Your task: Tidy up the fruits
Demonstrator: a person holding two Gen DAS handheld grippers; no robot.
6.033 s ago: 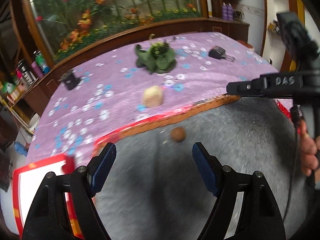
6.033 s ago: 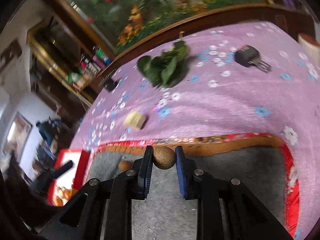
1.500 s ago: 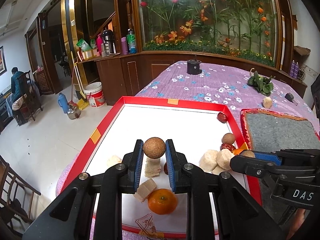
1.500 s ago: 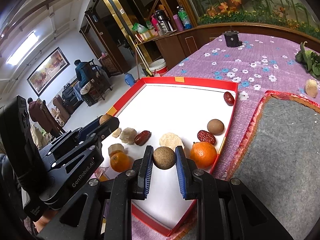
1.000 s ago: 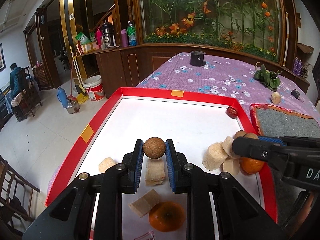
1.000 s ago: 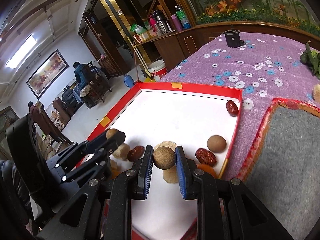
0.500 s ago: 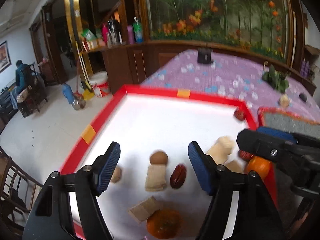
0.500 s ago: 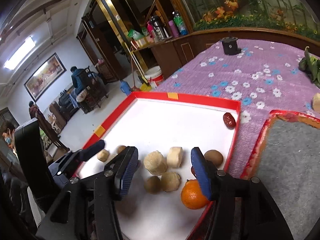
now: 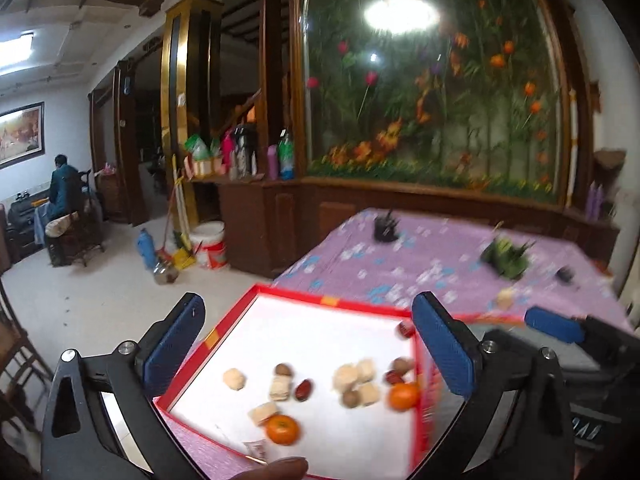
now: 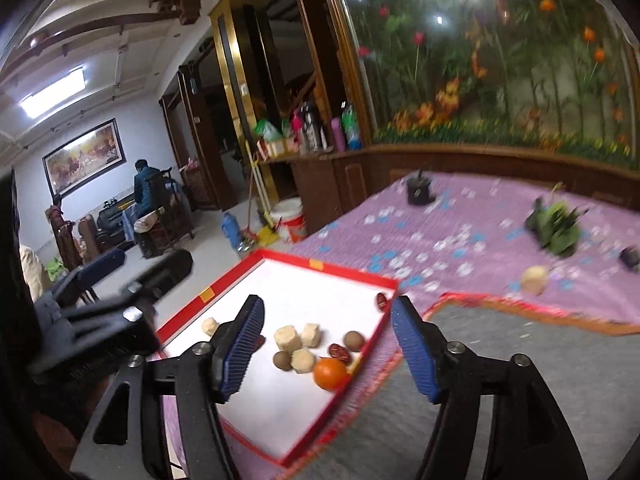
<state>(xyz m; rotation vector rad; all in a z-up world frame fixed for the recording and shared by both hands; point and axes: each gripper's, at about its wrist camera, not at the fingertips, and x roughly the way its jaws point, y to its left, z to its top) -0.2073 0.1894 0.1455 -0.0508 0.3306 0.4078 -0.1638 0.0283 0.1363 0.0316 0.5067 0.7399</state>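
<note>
A red-rimmed white tray (image 9: 304,296) holds several fruits: two oranges (image 9: 282,429), red dates (image 9: 303,389), round brown fruits (image 9: 283,369) and pale chunks (image 9: 234,379). It also shows in the right wrist view (image 10: 332,268), with an orange (image 10: 330,373) and a brown fruit (image 10: 282,360). My left gripper (image 9: 308,348) is open and empty, raised above the tray. My right gripper (image 10: 326,348) is open and empty, raised above the tray's right side. A pale chunk (image 10: 535,278) lies on the purple cloth outside the tray.
A grey mat with a red border (image 10: 520,344) lies right of the tray. The flowered purple tablecloth (image 10: 460,232) carries a green leafy bunch (image 10: 556,226), a black cup (image 10: 418,191) and a small dark object (image 10: 630,257). The floor drops off left of the table.
Both grippers have let go of their round brown fruits into the tray, opened wide, and lifted up and back from it.
</note>
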